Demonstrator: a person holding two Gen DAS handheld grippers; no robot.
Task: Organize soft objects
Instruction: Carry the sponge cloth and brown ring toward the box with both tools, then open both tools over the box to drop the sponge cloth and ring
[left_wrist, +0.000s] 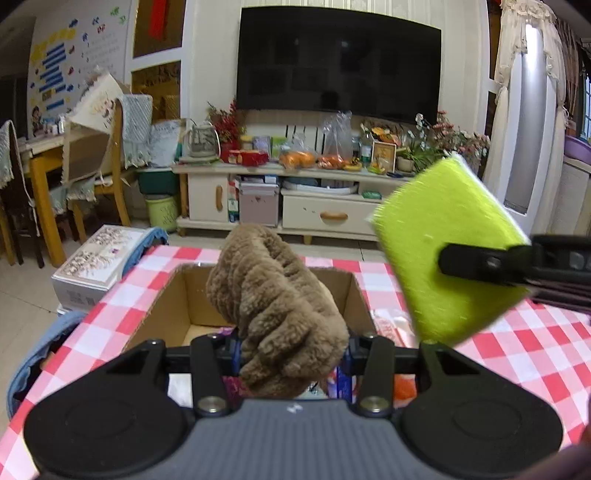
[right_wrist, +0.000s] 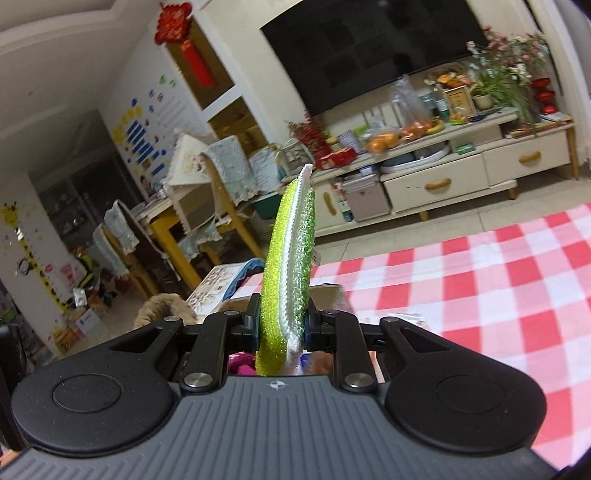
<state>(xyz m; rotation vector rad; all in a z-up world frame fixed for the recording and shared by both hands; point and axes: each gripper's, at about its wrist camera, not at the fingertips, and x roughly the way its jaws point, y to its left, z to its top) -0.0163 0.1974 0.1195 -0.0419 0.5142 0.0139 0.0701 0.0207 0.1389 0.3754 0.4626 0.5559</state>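
My left gripper (left_wrist: 291, 354) is shut on a brown fuzzy plush cloth (left_wrist: 273, 302) and holds it above an open cardboard box (left_wrist: 173, 295) on the red-and-white checked tablecloth (left_wrist: 517, 354). My right gripper (right_wrist: 282, 325) is shut on a flat yellow-green scrub sponge (right_wrist: 288, 258), held edge-on and upright. In the left wrist view the sponge (left_wrist: 447, 243) hangs in the air to the right of the box, with the right gripper's finger (left_wrist: 491, 264) across it. The brown cloth (right_wrist: 162, 306) shows at lower left in the right wrist view.
Colourful items lie in the box under the left gripper. A white printed box (left_wrist: 96, 262) and blue fabric (left_wrist: 44, 343) sit off the table's left edge. A TV stand (left_wrist: 295, 192), chairs (left_wrist: 107, 173) and a yellow table (left_wrist: 40, 166) stand beyond the table.
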